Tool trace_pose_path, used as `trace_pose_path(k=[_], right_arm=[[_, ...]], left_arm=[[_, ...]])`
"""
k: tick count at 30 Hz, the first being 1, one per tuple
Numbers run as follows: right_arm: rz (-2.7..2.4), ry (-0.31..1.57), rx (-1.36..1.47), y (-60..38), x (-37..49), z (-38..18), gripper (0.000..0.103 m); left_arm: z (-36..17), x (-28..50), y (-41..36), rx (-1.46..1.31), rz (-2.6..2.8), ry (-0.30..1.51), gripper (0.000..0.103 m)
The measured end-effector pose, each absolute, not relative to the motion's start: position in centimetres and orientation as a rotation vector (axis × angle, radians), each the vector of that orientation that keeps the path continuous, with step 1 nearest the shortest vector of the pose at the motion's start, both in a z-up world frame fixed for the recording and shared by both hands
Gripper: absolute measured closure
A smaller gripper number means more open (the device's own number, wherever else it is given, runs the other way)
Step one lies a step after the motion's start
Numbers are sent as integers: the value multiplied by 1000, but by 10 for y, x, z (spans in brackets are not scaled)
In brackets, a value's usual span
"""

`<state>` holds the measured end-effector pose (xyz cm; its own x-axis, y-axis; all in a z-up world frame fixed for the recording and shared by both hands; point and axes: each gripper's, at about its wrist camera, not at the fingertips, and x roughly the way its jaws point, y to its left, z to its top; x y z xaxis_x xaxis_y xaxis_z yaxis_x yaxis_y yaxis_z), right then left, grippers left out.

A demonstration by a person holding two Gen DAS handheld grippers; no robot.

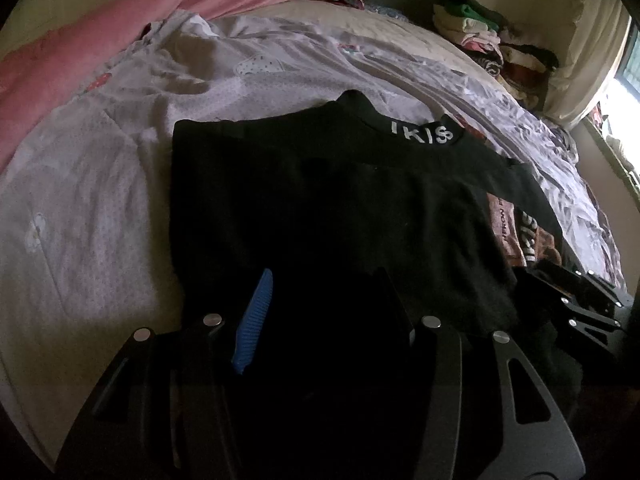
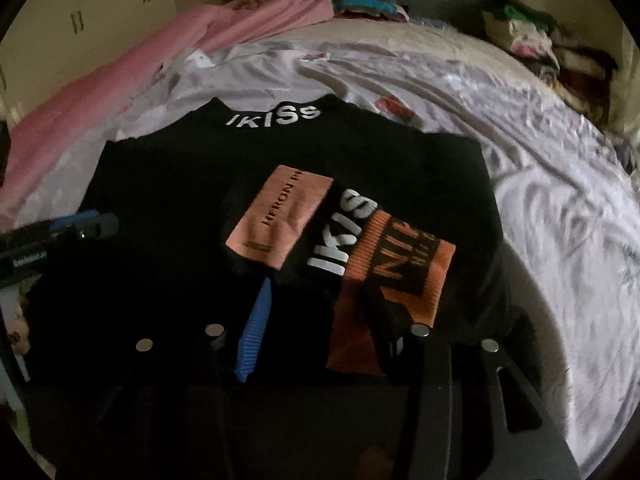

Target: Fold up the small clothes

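Black shirt (image 2: 168,184) flat on bed (image 2: 540,184), directly ahead of and under both tongs: left tongs (image 1: 324,312) spread, right tongs (image 2: 320,320) spread, neither pinching fabric.

A bed (image 2: 540,184) with a pale, rumpled patterned sheet fills the frame — a pink blanket (image 2: 168,56) along its upper left. Cream cupboard doors (image 2: 100,12) stand upper left. Daylight enters a window (image 1: 626,80) at the right edge; elsewhere dim.
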<state>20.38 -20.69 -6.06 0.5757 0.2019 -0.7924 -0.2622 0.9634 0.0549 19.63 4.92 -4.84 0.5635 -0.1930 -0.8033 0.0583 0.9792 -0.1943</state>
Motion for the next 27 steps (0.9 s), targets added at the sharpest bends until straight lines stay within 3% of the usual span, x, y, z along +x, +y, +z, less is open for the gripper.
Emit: trace_pose_path(k=[10,18,21,24,27], right_arm=[[259,858,-42,-209,192,-50,52],[235,835,-36,-213,187,-45,41],[230,821,-30,-213,184,-42,21],[229,809,-25,-214,182,-39,16],[226,802,-23,-216,180,-37,16]], left_arm=[[-46,192,50,-155,-161,958,59],[-41,187,51,-158,-179,947,58],[-39,184,49,-159,-187,940,57],[-36,182,47,-161,-197,929,44],[-31,179,46,-160,-205,912,38]])
